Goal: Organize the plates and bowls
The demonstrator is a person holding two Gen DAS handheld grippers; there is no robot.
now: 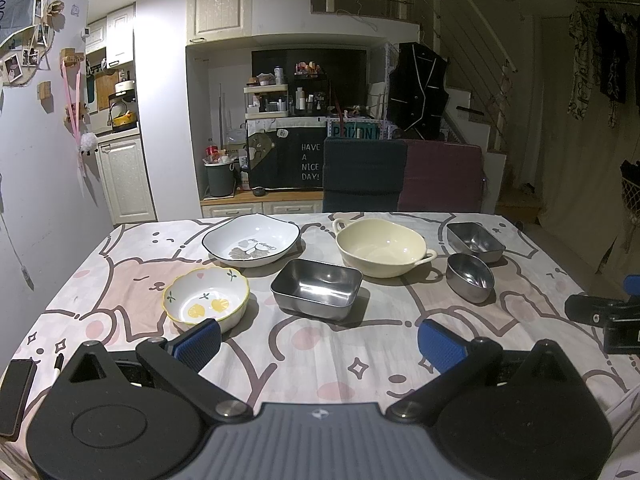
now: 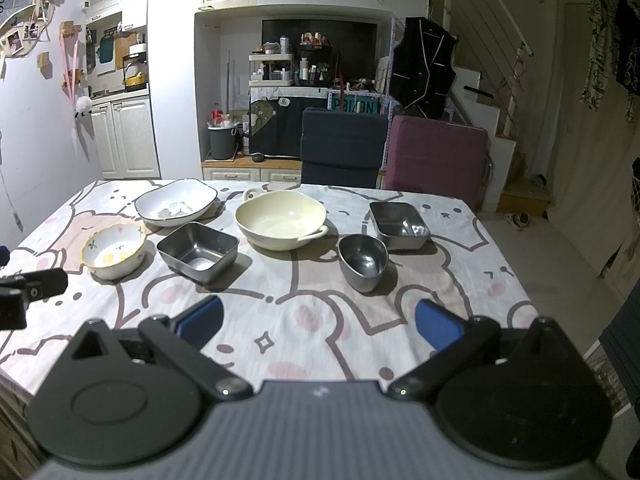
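Bowls and dishes, six in all, set loosely in two rows on counter [image 1: 540, 352] under soft cartoon-bear cloth: white squarish ceramic plate-bowl with dark rim [image 1: 251, 240] far left, cream glazed bowl with two loop handles [image 1: 380, 246] beside it, small rectangular steel tray [image 1: 475, 240] far right. Nearer row: scalloped yellow-rimmed ceramic bowl painted with lemons [image 1: 205, 298], larger rectangular brushed-steel tray [image 1: 317, 289], rounded steel bowl [image 1: 470, 277]. All upright, none stacked, none touching, though steel bowl and small tray sit just beside each other. Left gripper [image 1: 318, 346] spread wide, blue ribbed pads [image 1: 200, 342] empty, left pad overlapping lemon bowl's near rim in view. Right gripper [image 2: 318, 322] likewise wide apart, holding nothing, over bare cloth near front edge. Open strip of cloth between grippers and near row. Dark phone [image 1: 16, 394] at counter's left edge; navy chair back [image 2: 343, 146] and plum chair back [image 2: 437, 158] behind far edge
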